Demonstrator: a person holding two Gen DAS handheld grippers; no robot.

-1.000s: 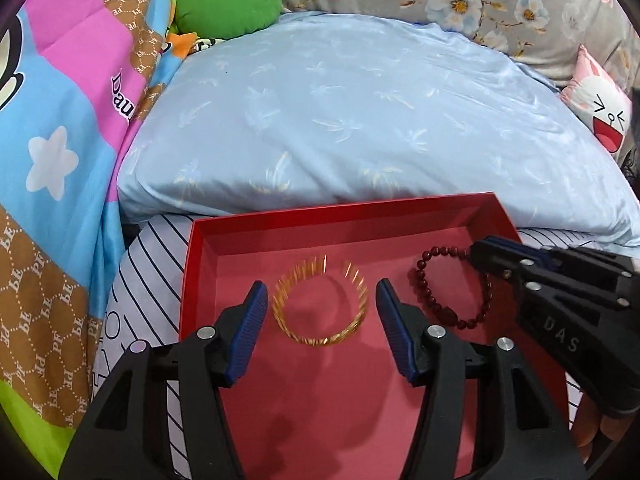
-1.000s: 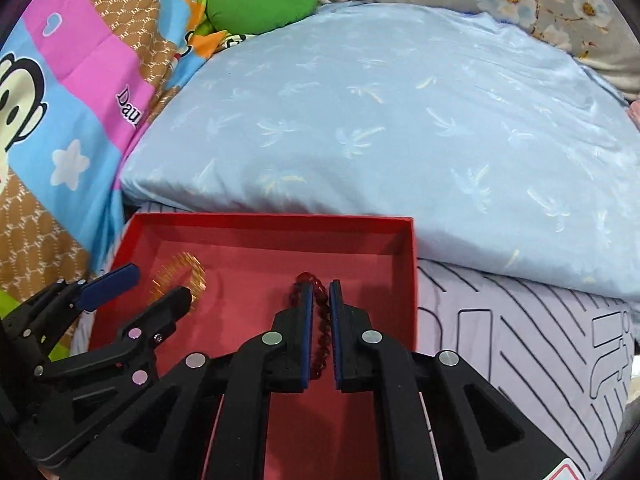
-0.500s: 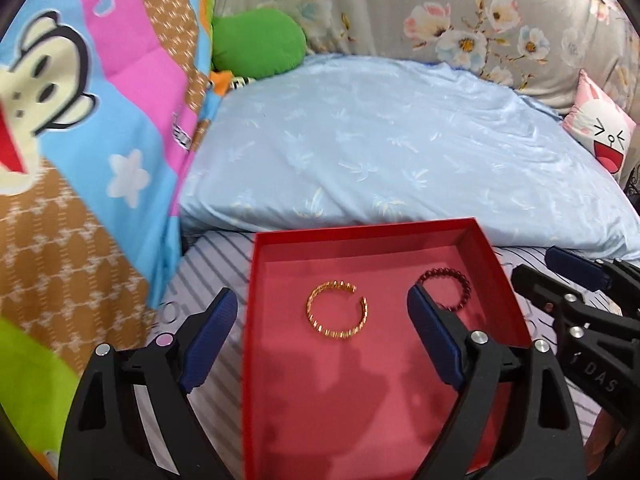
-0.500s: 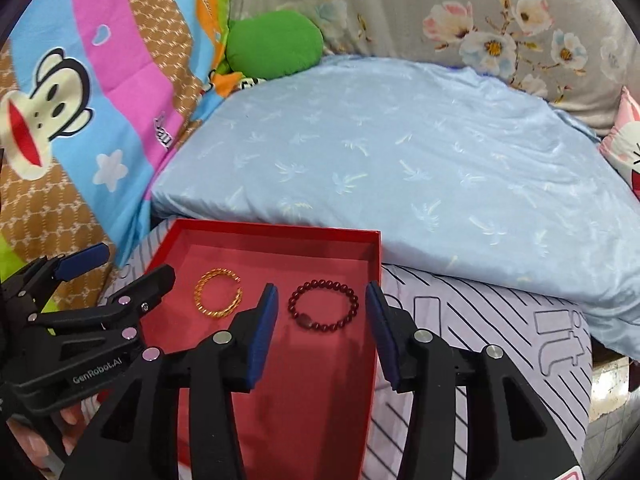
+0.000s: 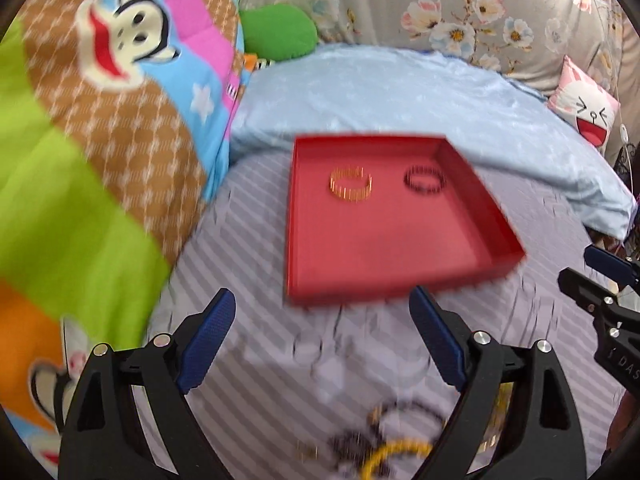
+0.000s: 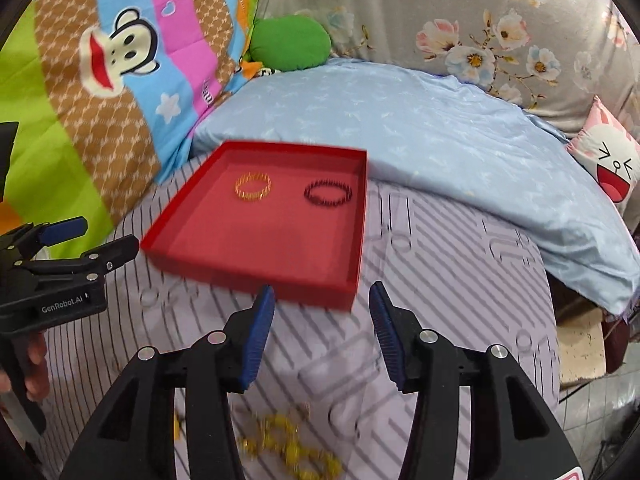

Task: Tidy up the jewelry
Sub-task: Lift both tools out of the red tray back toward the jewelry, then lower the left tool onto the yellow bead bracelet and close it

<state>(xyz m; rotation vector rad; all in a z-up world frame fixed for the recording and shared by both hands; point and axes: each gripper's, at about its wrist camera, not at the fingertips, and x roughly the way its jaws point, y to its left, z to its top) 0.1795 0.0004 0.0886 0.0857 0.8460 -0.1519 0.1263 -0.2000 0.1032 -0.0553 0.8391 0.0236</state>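
A red tray (image 5: 472, 196) (image 6: 352, 240) lies on the striped bedsheet. In it lie a gold bangle (image 5: 351, 189) (image 6: 252, 186) on the left and a dark red bead bracelet (image 5: 424, 180) (image 6: 328, 194) on the right. My left gripper (image 5: 320, 340) is open and empty, pulled back in front of the tray. My right gripper (image 6: 322, 330) is open and empty near the tray's front right corner. Blurred loose jewelry lies on the sheet close to me: a yellow piece and a dark piece (image 5: 384, 444) and yellow beads (image 6: 288, 446).
A light blue pillow (image 6: 440, 132) lies behind the tray. A colourful monkey-print blanket (image 5: 100, 120) rises on the left, with a green cushion (image 6: 292, 42) behind it. A pink face cushion (image 6: 608, 160) is at far right. The bed edge drops at right.
Both grippers have pulled back from the tray and risen; the right let go of the bead bracelet, which now lies in the tray. Loose jewelry on the sheet has come into view.
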